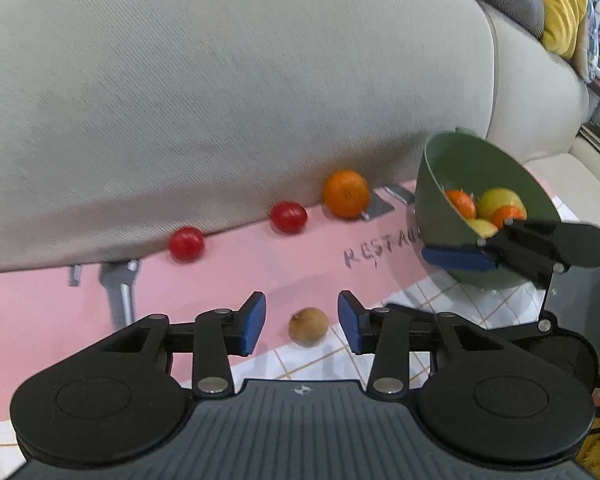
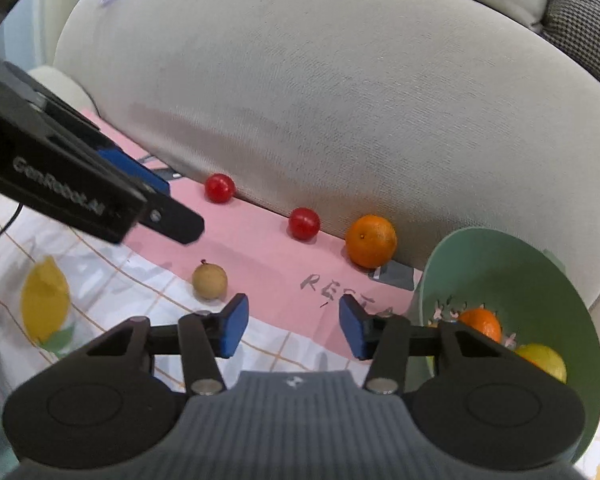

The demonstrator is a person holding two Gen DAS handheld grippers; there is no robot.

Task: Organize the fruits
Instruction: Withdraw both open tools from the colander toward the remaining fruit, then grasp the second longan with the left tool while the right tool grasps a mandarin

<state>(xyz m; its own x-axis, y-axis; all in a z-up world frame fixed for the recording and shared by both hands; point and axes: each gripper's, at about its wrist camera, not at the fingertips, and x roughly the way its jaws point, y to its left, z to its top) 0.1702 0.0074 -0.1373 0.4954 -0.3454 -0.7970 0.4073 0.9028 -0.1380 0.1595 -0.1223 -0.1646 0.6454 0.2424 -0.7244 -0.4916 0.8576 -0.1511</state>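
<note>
A small tan round fruit [image 1: 308,326] lies on the pink cloth between the open fingers of my left gripper [image 1: 302,322]; it also shows in the right wrist view [image 2: 209,281]. Two red tomatoes [image 1: 186,243] [image 1: 288,217] and an orange [image 1: 346,193] rest against the sofa cushion; the right wrist view shows them too [image 2: 219,187] [image 2: 304,223] [image 2: 371,241]. A green bowl [image 2: 520,276] holds oranges and yellow fruits [image 2: 481,322]. My right gripper [image 2: 294,330] is open and empty beside the bowl's left rim; in the left wrist view [image 1: 460,258] it sits against the bowl [image 1: 452,168].
A grey sofa cushion [image 1: 220,100] rises right behind the fruits. The pink cloth [image 1: 40,320] lies over a white checked cloth with a lemon print [image 2: 46,304]. A yellow cushion [image 1: 560,0] sits far right.
</note>
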